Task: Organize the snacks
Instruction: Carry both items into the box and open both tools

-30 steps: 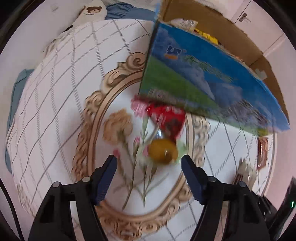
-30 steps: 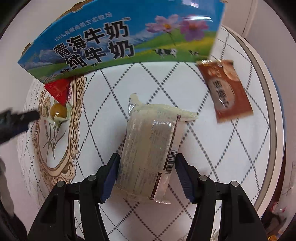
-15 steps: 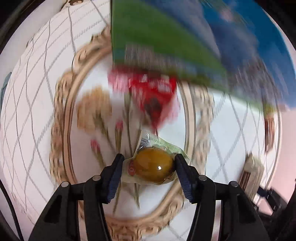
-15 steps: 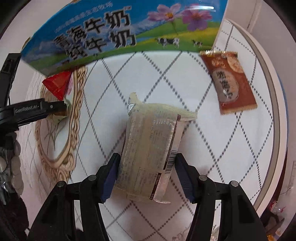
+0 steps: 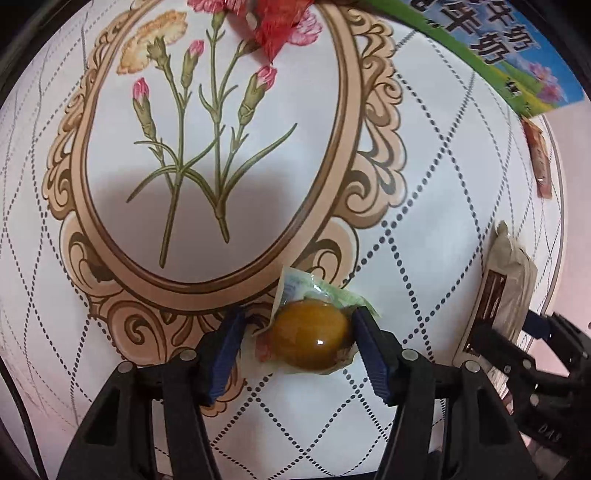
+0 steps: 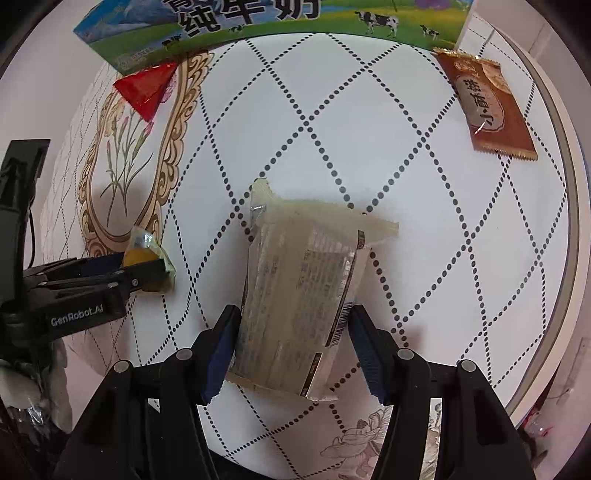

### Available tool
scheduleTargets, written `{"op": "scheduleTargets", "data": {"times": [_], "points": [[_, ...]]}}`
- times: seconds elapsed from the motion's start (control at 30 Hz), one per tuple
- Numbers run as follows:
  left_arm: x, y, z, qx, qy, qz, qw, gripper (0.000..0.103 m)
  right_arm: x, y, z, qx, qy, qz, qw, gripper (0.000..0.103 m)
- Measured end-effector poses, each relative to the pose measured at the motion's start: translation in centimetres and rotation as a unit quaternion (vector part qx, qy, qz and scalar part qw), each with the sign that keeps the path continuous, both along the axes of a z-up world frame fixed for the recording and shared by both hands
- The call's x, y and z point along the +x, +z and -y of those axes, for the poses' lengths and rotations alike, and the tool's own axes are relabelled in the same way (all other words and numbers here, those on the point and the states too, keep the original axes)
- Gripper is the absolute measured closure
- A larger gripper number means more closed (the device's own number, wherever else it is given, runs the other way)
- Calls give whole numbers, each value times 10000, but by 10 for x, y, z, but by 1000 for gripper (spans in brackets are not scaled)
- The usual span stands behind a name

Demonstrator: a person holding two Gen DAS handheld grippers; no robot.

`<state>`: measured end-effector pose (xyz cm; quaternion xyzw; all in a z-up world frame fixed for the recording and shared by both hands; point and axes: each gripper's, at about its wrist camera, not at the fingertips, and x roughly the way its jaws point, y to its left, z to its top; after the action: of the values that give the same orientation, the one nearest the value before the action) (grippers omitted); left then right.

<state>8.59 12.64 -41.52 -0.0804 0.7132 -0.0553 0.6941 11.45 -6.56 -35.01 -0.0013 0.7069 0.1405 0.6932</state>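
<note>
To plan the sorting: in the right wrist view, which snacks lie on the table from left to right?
Wrapped yellow snack → red triangular packet → pale long packet → brown biscuit packet.

Milk carton [image 6: 280, 26] cut off at top

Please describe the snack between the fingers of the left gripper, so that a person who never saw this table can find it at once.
Start at the big oval flower picture printed on the round table's cloth. Just below its ornate frame lies a wrapped egg, between the left gripper fingers, whose jaws are opening. It is the only round, glossy, amber-brown snack in clear wrap; the others are flat packets.
</note>
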Motion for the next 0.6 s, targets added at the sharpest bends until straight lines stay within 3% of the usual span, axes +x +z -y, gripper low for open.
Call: {"op": "scheduleTargets", "data": {"times": [0.27, 0.37, 0.6], "points": [[-5, -8, 6, 116, 57, 113, 9999, 46, 1, -12, 0, -34, -271, 77, 9996, 38], [-5, 8, 5, 162, 97, 190, 9996, 49, 2, -16, 3, -4, -441, 101, 9990, 41], [-14, 42, 14, 48, 32, 257, 9997, 50, 0, 10, 25, 279, -551, 276, 9977, 43]]}}
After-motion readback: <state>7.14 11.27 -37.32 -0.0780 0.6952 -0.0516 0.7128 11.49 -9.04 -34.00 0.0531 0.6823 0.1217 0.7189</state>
